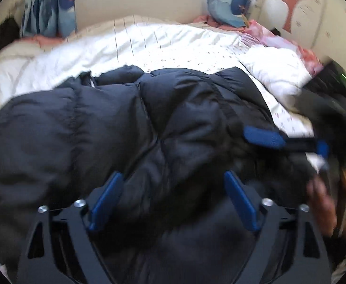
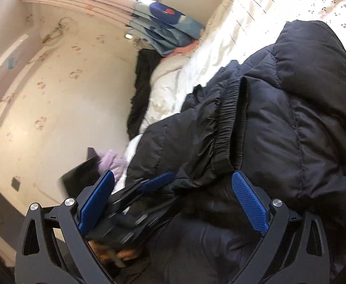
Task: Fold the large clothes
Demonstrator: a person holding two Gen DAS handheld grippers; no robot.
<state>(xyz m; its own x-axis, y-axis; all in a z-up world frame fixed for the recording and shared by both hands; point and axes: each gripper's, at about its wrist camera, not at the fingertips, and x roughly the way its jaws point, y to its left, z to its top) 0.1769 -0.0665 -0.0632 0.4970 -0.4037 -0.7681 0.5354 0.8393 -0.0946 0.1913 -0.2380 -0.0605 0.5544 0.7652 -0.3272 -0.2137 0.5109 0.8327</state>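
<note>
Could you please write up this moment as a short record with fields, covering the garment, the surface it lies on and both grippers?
garment: black puffer jacket, bunched, partly folded
surface: bed with white quilt
left gripper: open, over the jacket, nothing pinched
right gripper: open, jacket cloth between its fingers, not pressed
background: patterned curtain, tree decal on wall
image quality: motion blur in both views

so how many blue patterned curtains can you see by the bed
2: one curtain hangs at the bed's far left corner, the other curtain is bunched at the far right corner in the left wrist view. Others may be out of frame.
</note>
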